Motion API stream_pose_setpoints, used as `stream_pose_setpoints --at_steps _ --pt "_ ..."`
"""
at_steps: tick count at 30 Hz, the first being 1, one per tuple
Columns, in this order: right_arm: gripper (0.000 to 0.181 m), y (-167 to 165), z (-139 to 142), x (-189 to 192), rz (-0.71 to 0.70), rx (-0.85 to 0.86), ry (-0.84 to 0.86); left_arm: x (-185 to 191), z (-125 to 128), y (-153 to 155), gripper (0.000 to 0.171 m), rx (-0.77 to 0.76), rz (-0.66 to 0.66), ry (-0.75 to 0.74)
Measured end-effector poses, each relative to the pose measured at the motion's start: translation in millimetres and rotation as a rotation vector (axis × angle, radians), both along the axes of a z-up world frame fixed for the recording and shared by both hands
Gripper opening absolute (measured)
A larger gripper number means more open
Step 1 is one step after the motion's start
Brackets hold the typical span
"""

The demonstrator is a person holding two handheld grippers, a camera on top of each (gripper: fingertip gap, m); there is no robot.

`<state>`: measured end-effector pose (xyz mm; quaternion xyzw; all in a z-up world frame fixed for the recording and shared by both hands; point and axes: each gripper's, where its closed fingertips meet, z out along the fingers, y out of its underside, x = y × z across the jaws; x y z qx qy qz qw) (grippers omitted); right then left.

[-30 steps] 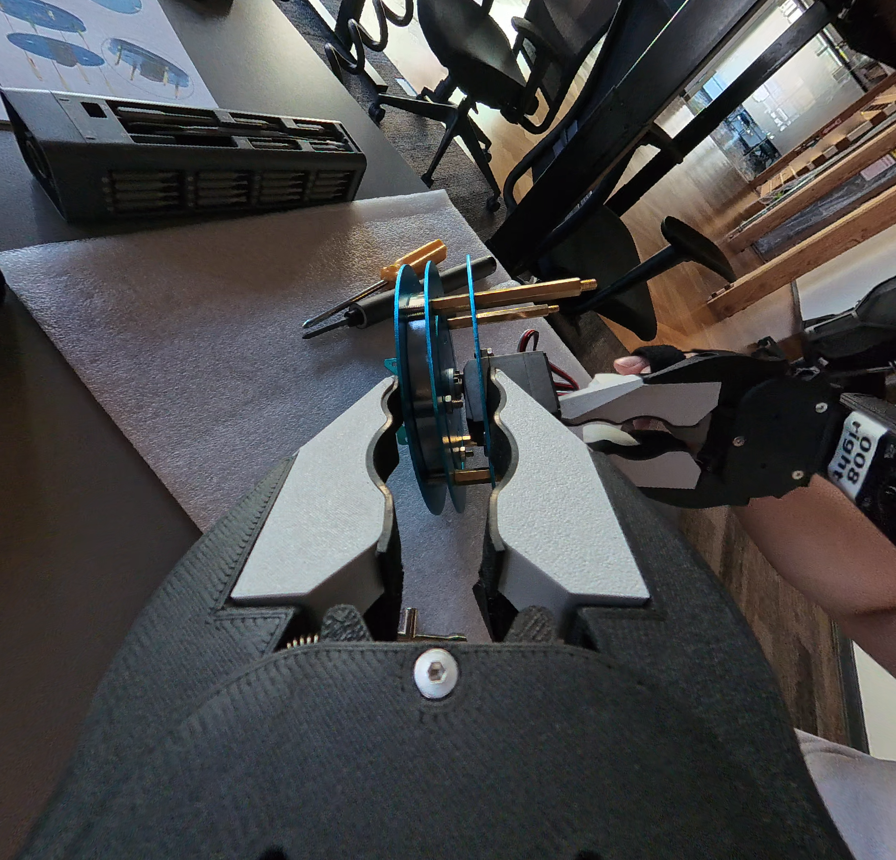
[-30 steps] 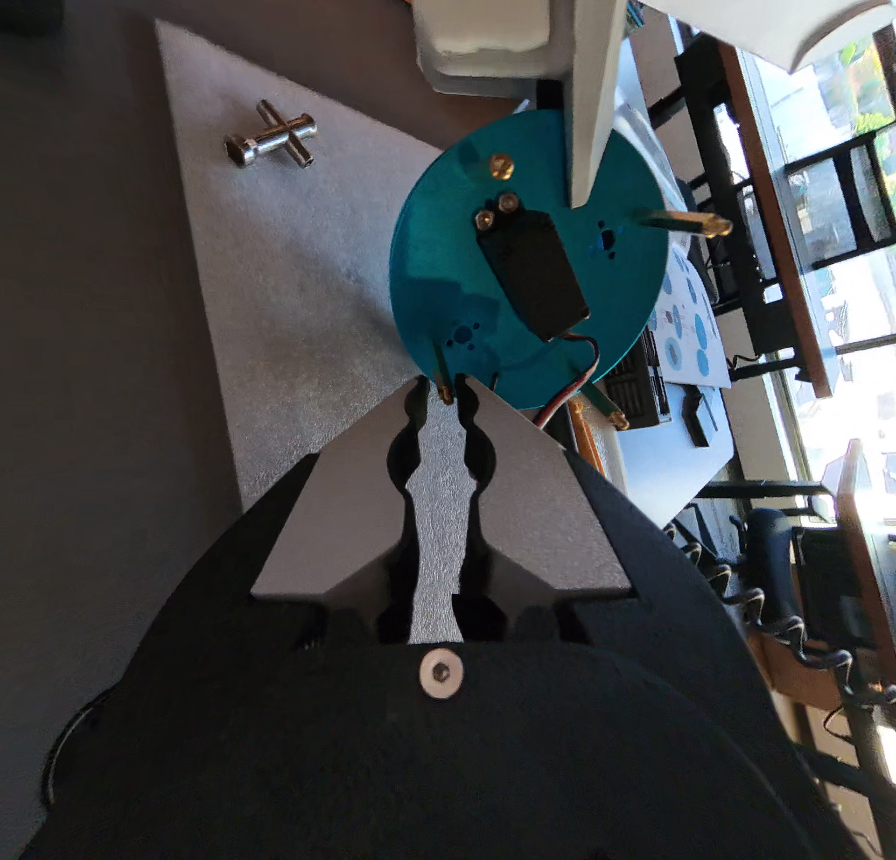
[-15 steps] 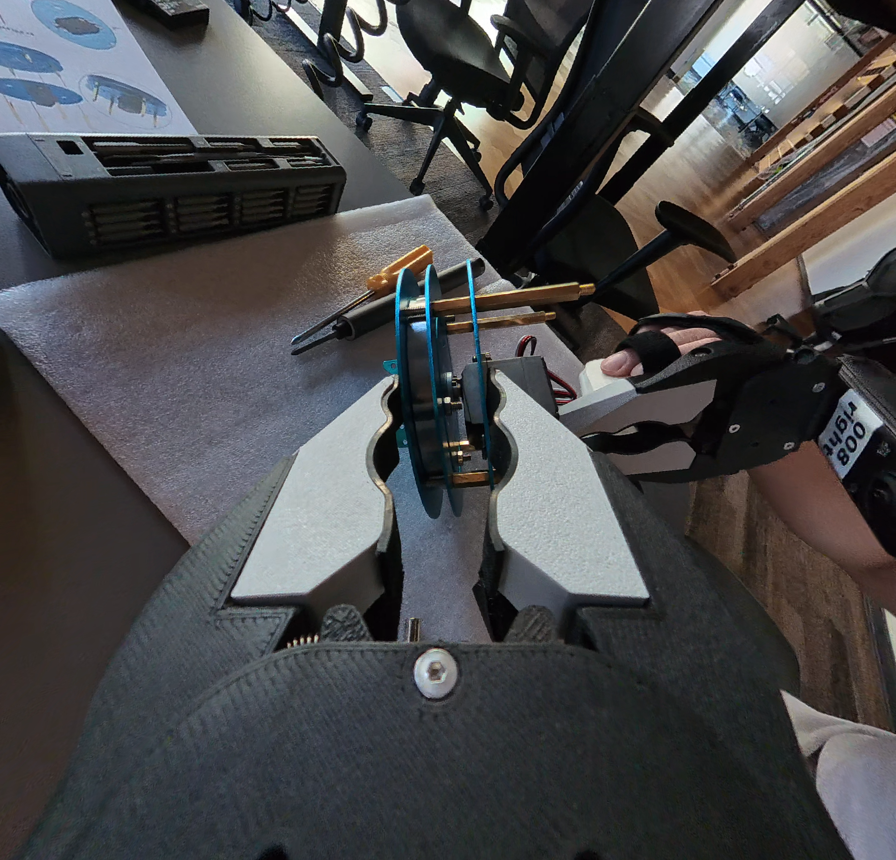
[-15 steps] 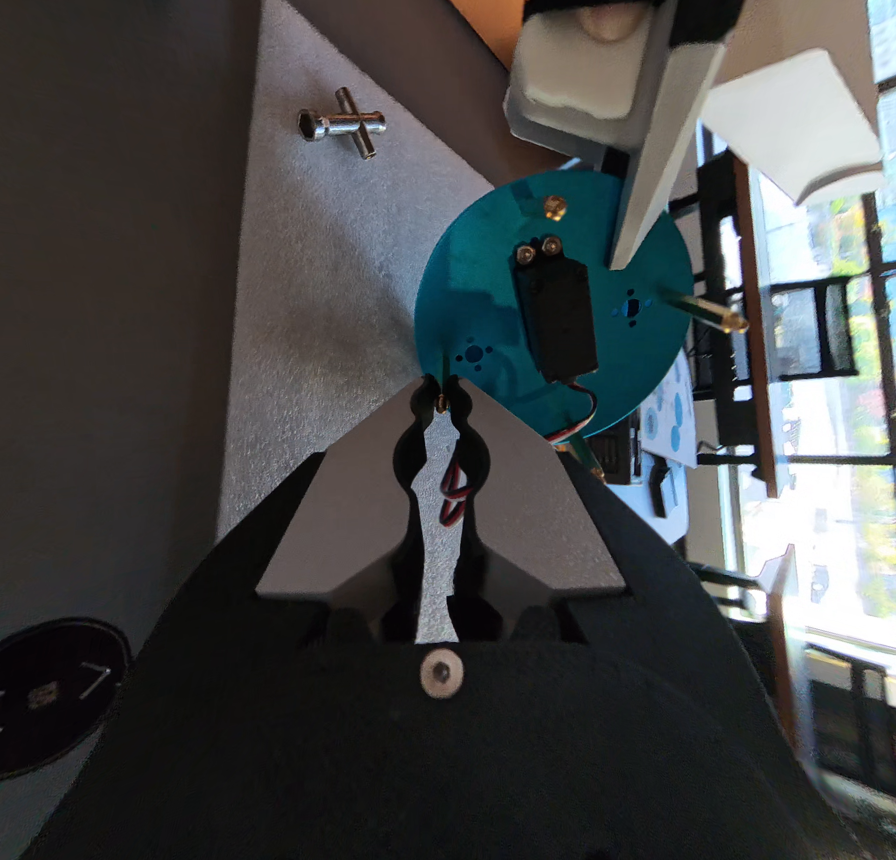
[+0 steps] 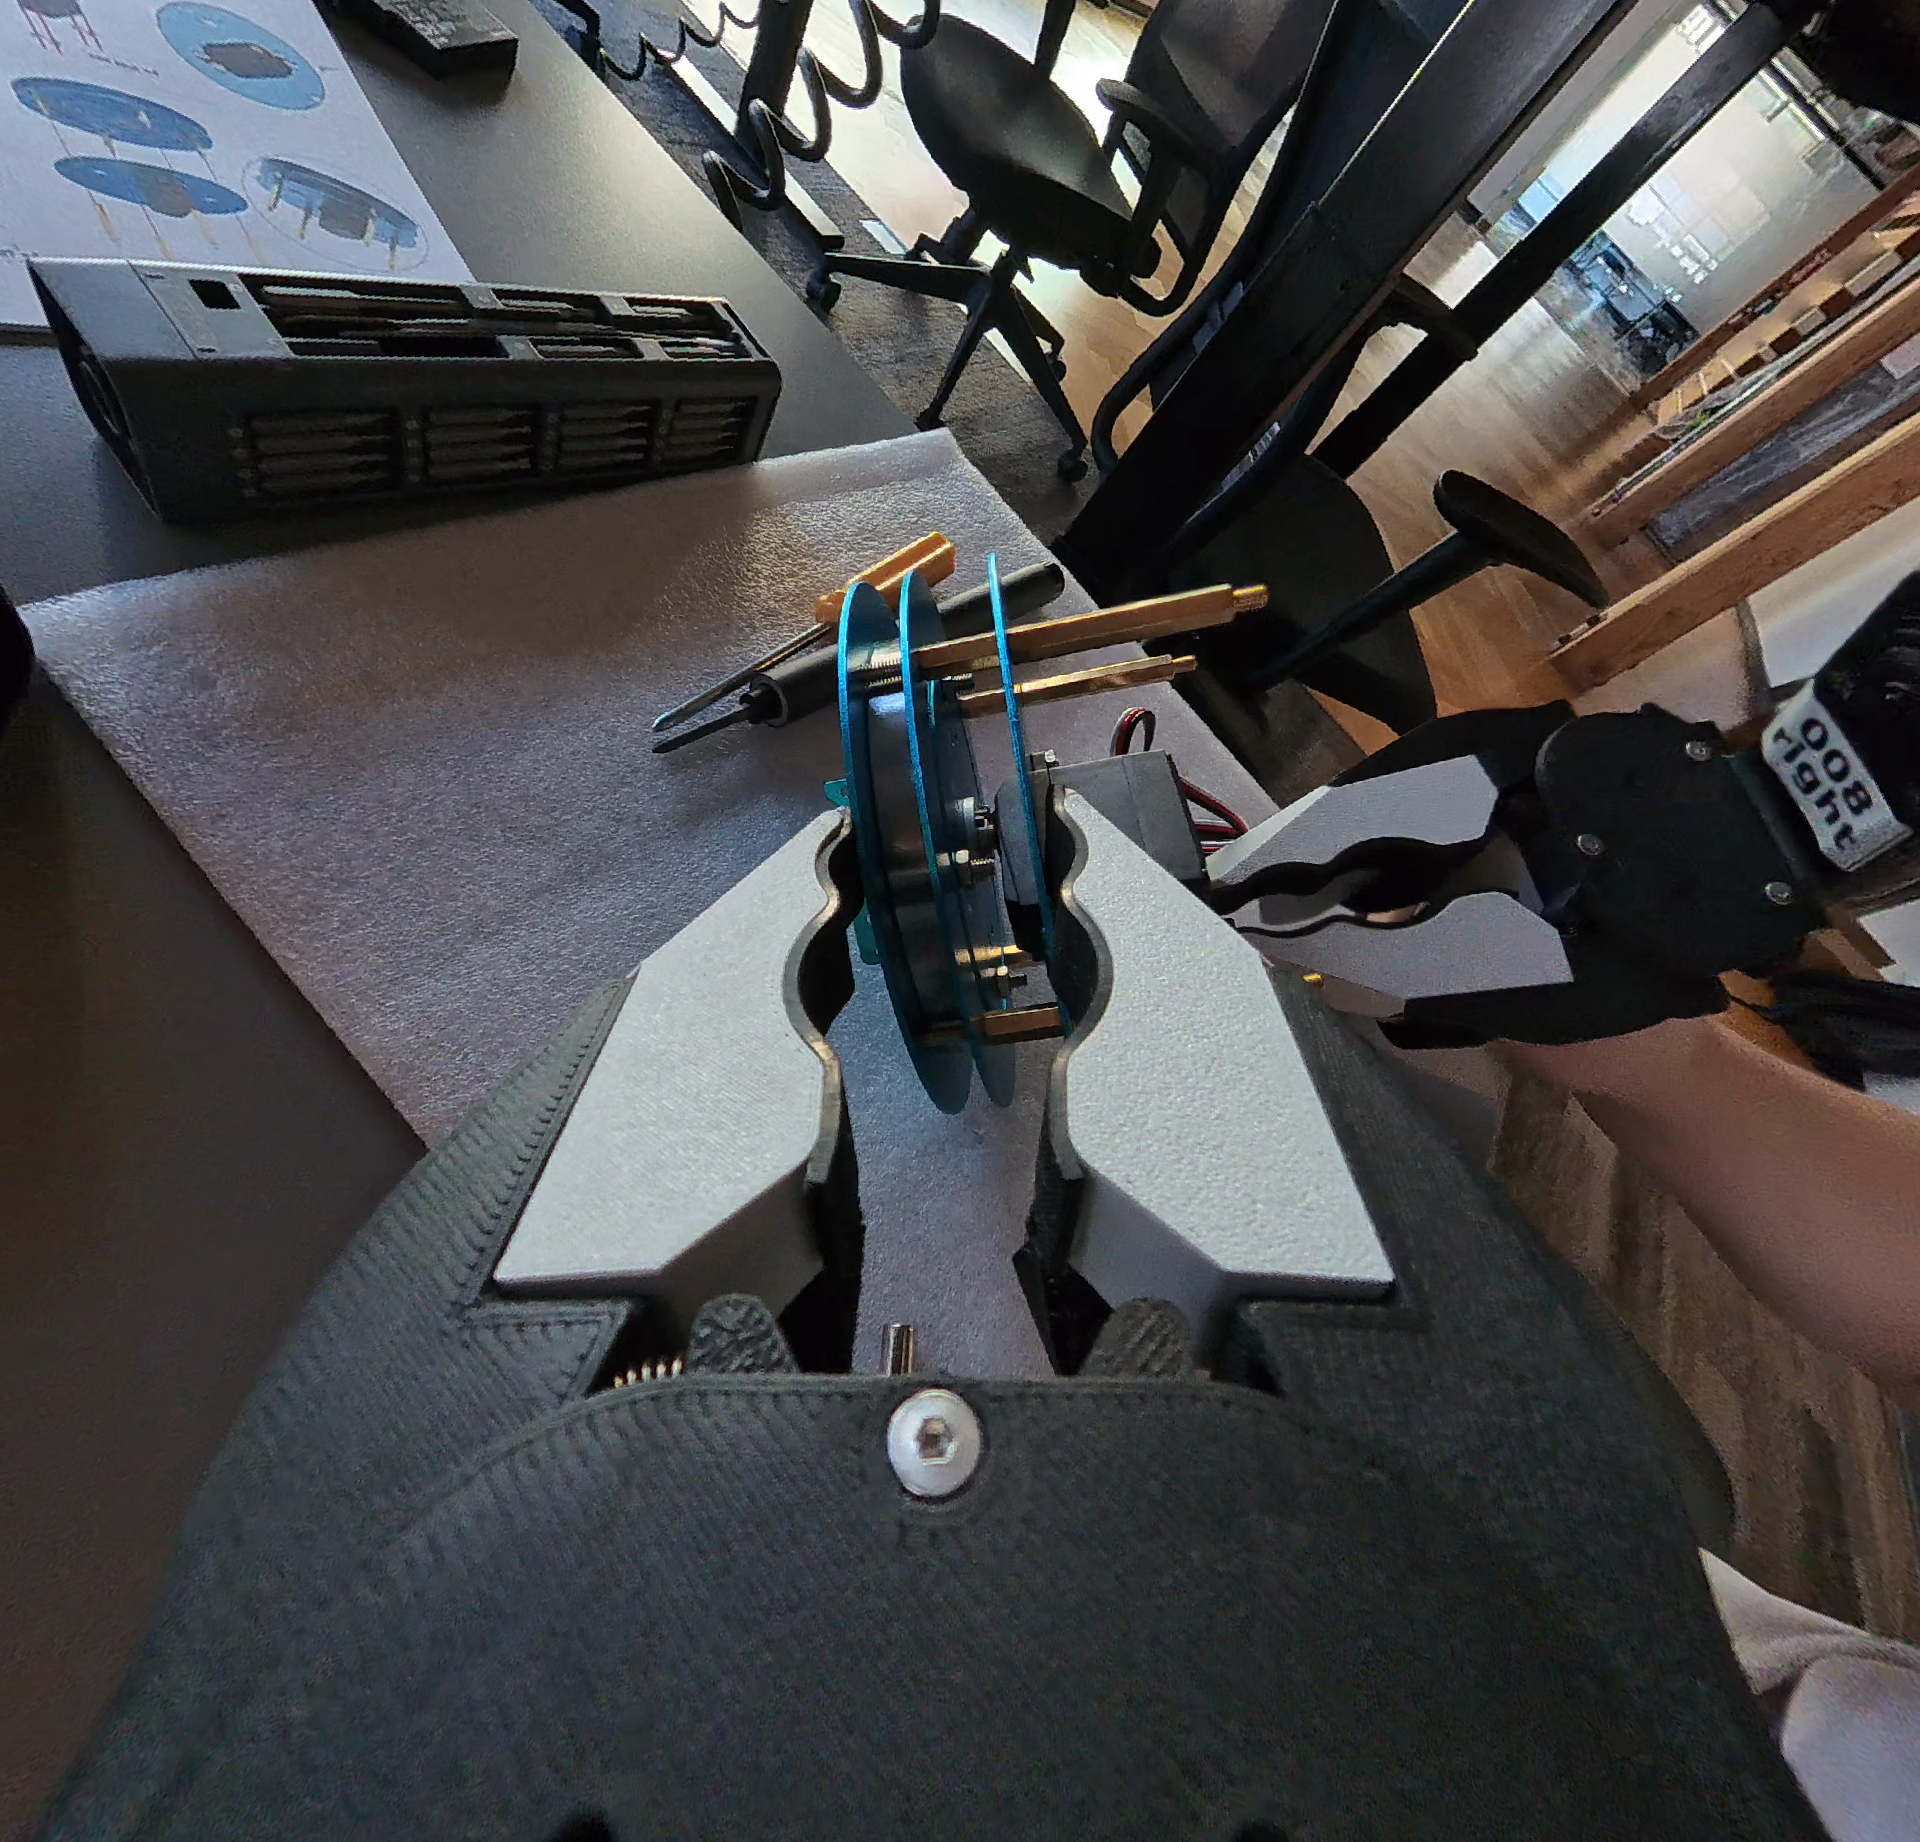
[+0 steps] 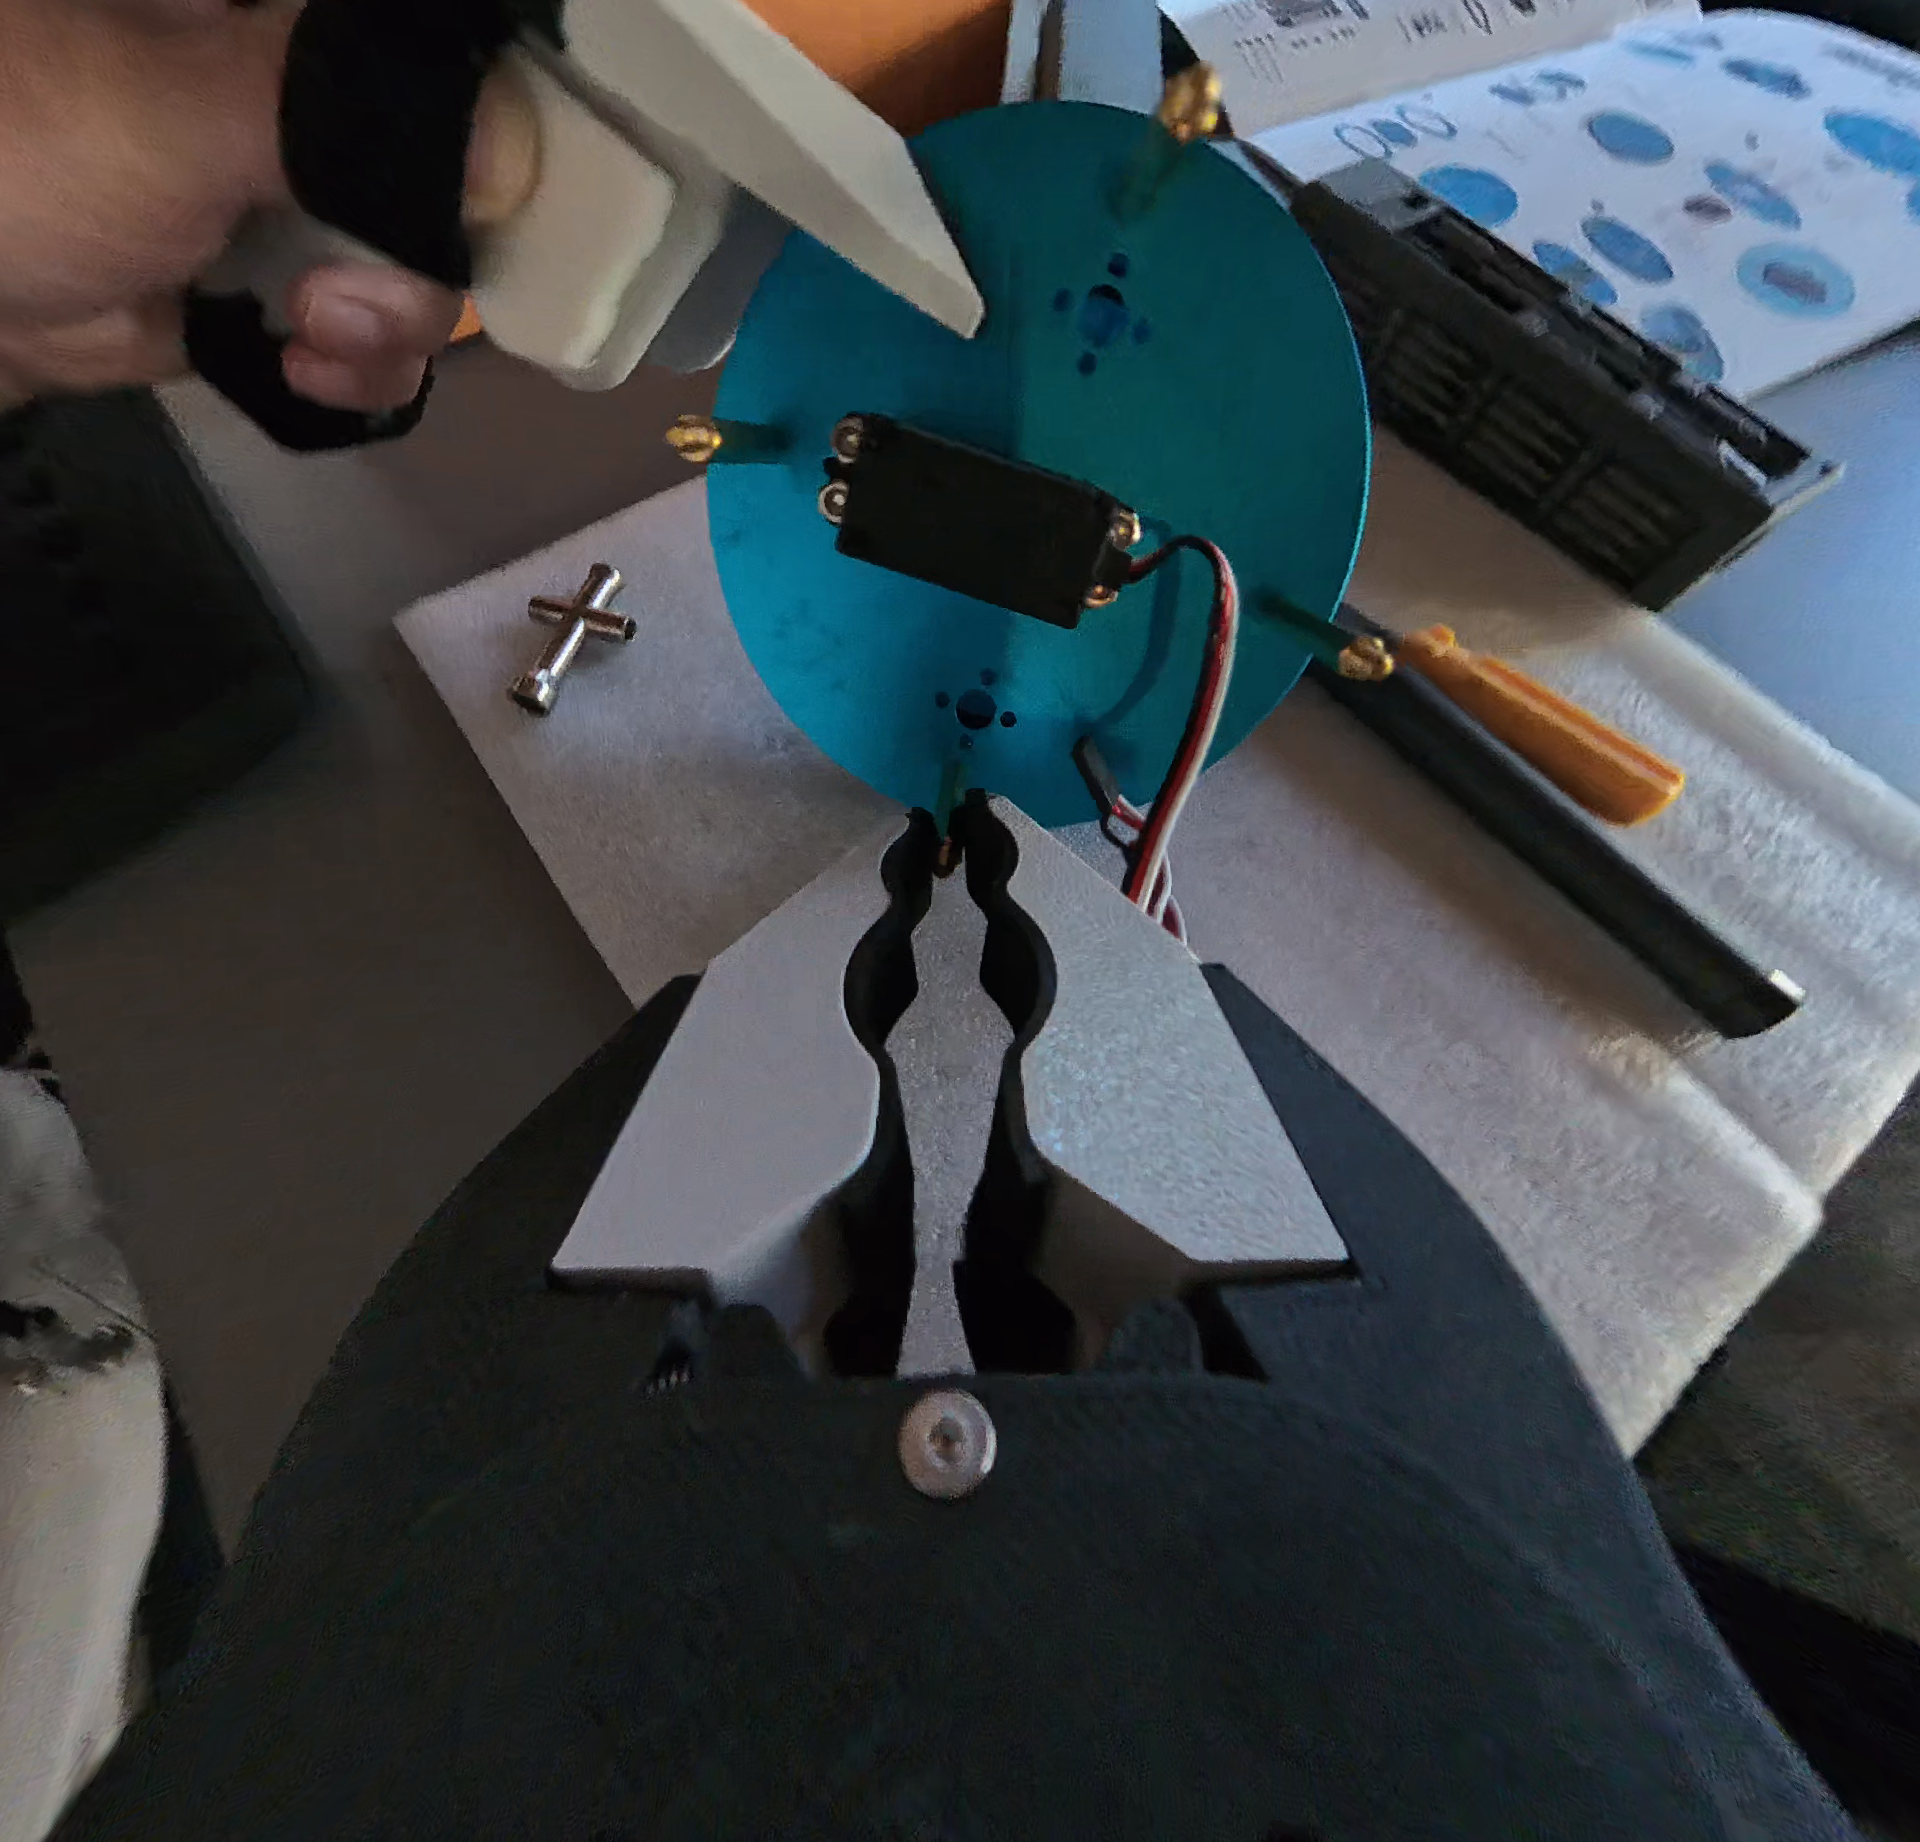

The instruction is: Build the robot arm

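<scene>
A stack of blue discs (image 5: 940, 857) joined by brass standoffs (image 5: 1091, 623) stands on edge over a grey foam mat (image 5: 416, 805). My left gripper (image 5: 956, 836) is shut on the stack, one finger on each outer face. In the right wrist view the near disc (image 6: 1039, 358) faces me, with a black servo (image 6: 977, 519) and its red, black and white wires (image 6: 1216, 639). My right gripper (image 6: 948, 842) is shut on the tip of the lowest brass standoff (image 6: 945, 847). It also shows in the left wrist view (image 5: 1226, 867). A white left finger (image 6: 790, 171) lies on the disc's top left.
A silver cross wrench (image 6: 571, 634) lies on the mat (image 6: 675, 784). An orange-handled screwdriver (image 6: 1527, 722) and a black one (image 6: 1558, 857) lie to the right. A black bit case (image 5: 416, 410) and an instruction sheet (image 6: 1662, 151) lie behind. Office chairs (image 5: 997, 109) stand past the table edge. The left gripper's tips are roughly 9 centimetres from the right gripper's. The silver cross wrench (image 6: 571, 634) lies around 11 centimetres away from my right fingertips.
My right gripper closed on the standoff tip and then rolled about a quarter turn, so its view of the disc has rotated. My left gripper kept its hold on the stack.
</scene>
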<state>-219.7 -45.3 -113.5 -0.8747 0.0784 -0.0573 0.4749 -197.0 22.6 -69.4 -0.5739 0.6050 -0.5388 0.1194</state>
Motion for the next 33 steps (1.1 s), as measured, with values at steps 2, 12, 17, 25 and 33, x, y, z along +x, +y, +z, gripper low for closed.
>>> stream_pose_setpoints --at_steps 2,12,17,25,33 --pt "0.005 -1 0 1 -0.062 0.022 0.082 0 1 -1 0.033 0.01 0.009 -0.006" --pt "0.007 -3 0 0 -0.306 0.258 0.486 -2 5 -9 0.033 0.076 0.008 -0.043" --pt "0.04 -11 48 1 -0.047 0.206 -0.084 -5 4 -9 0.033 0.081 -0.011 -0.052" --pt "0.029 24 103 15 0.376 -0.144 -0.856 -5 8 -15 0.033 0.125 -0.031 -0.086" --pt "0.005 35 82 27 0.47 -0.313 -1.01 -5 7 -12 0.033 0.108 -0.029 -0.078"
